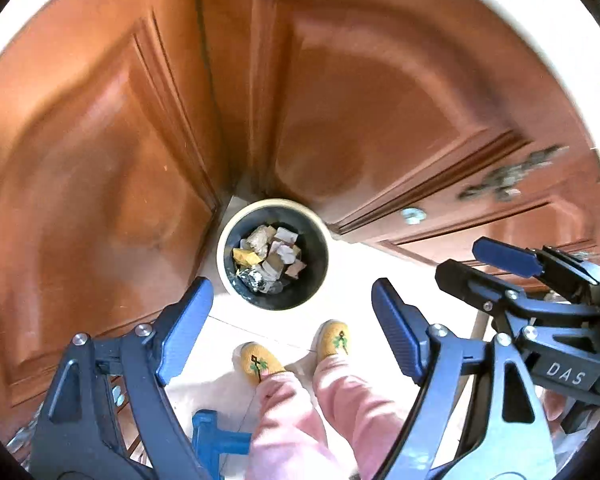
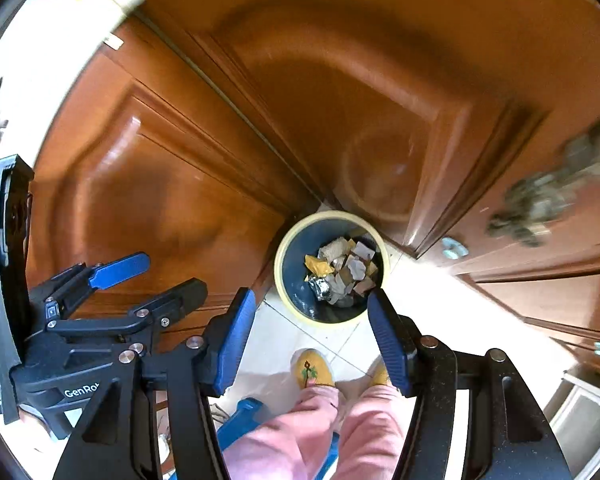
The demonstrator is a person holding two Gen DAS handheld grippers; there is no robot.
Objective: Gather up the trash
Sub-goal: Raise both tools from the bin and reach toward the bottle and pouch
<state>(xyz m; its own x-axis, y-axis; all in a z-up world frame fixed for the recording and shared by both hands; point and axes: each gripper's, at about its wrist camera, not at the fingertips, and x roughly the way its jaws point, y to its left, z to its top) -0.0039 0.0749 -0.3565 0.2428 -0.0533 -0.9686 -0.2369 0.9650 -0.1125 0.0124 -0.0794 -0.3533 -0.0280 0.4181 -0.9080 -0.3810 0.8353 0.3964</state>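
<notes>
Both claws hang spread and empty over the floor, looking straight down. Left claw (image 1: 292, 328): jaws wide apart, nothing between the pads. Right claw (image 2: 312, 334): jaws likewise apart, nothing pinched.

Task's thing: the trash bin (image 1: 224, 256), a round pail with a pale rim and dark inside, standing on the tiled floor (image 1: 364, 256) in the corner where the wooden cabinet doors (image 1: 100, 140) meet. It lies below and just ahead of both claws, slightly beyond the fingertips in each wrist view. Crumpled paper and foil scraps (image 1: 272, 258) already cover its bottom. Being round, the bin has no long axis to align to; its mouth faces up toward the claws.

Nearness: in the right wrist view the bin (image 2: 284, 248) sits close against the tip of that claw's right-hand finger; in the left wrist view it sits more clearly ahead of the fingertips. Judgement: the right claw is marginally nearer, though both are high above it.

Person's slippered feet (image 1: 260, 362) stand just behind the bin, beneath the claws. No loose trash shows on the floor within these views.
</notes>
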